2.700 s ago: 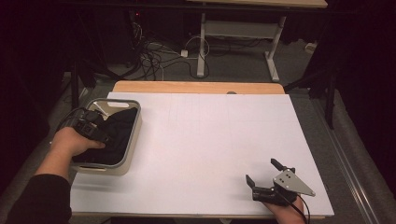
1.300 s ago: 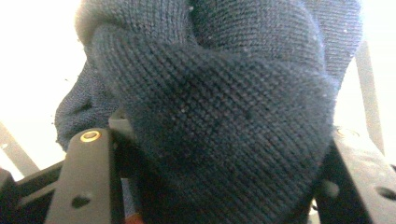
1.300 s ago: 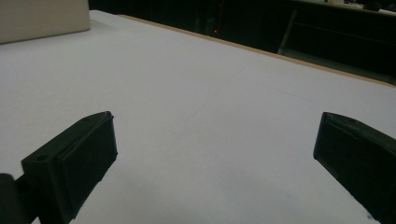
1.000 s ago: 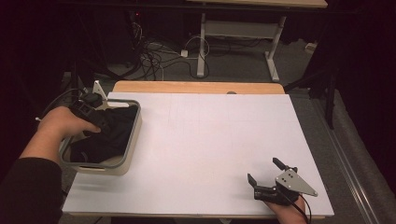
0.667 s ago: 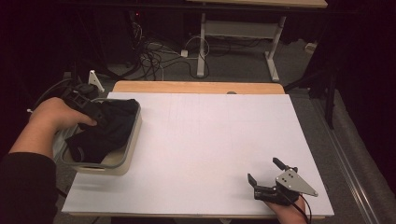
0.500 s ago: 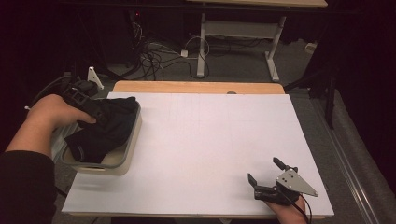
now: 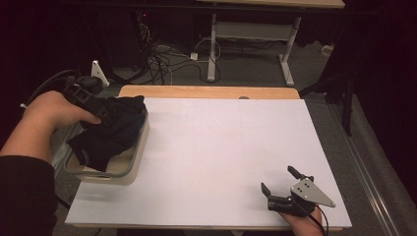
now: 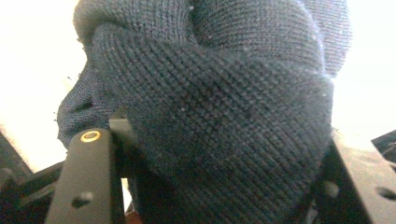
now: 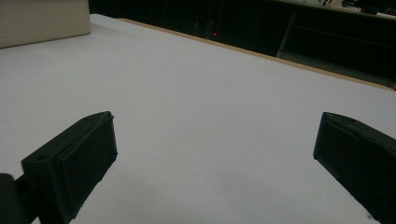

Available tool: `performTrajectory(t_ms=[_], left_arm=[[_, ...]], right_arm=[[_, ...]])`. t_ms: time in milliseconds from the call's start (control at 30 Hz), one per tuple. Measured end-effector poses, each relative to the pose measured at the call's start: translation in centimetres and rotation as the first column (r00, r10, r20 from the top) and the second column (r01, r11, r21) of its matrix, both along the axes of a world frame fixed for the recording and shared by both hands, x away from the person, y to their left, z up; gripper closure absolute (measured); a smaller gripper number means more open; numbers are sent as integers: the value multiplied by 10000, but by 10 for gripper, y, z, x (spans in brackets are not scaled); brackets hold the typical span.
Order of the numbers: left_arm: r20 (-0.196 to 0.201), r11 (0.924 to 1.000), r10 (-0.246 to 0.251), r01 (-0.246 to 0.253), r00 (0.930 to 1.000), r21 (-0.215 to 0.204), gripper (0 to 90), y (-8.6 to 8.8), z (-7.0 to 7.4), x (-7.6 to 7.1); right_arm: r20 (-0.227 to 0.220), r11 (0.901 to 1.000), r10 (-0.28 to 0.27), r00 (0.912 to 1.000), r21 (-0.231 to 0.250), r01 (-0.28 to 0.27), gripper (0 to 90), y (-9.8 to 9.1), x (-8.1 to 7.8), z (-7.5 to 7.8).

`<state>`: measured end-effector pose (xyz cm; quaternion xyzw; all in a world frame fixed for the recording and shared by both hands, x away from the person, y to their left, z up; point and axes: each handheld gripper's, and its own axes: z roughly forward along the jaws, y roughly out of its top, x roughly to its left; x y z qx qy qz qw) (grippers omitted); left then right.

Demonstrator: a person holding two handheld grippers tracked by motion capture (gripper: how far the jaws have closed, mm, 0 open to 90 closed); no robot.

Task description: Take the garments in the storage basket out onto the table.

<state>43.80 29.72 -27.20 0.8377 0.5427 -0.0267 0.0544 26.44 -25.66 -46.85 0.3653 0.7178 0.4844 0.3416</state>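
A dark knitted garment (image 7: 113, 130) hangs bunched over the grey bin (image 7: 132, 162) at the table's left edge, its lower part still inside the bin. My left gripper (image 7: 104, 112) is shut on the upper bunch, held by a hand that comes in from the left. In the left gripper view the knit fabric (image 8: 219, 93) is squeezed between the two black jaws of my left gripper (image 8: 215, 182). My right gripper (image 7: 278, 179) rests near the front right edge of the table. Its jaws stand wide apart with nothing between them, and my right gripper (image 9: 219, 158) faces bare white surface.
A white sheet (image 7: 221, 147) covers the table, with a wooden strip (image 7: 206, 92) along the far edge. The bin's pale wall (image 9: 42, 18) shows far off in the right gripper view. Cables and table legs lie on the floor beyond.
The left hand has risen and drawn the dark garment up out of the bin, so it now drapes over the bin's rim. The right gripper has stayed in place.
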Motion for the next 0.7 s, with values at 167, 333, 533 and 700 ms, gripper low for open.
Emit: performTrajectory(t_ms=[167, 333, 533, 700], left_arm=[[91, 10000, -65, 64, 9999, 42, 377, -8, 9, -2], [80, 9998, -176, 176, 9998, 8, 378, -15, 17, -3], [178, 9996, -280, 280, 9995, -25, 378, -24, 26, -4], [174, 9992, -412, 412, 9990, -1, 377, -35, 32, -5]], right_arm=[[16, 10000, -4, 10000, 19, 4, 0, 0, 0, 0], [27, 10000, 10, 10000, 23, -10, 0, 0, 0, 0], [30, 10000, 10, 10000, 39, -11, 0, 0, -1, 1], [31, 10000, 18, 10000, 34, -18, 0, 0, -1, 0]])
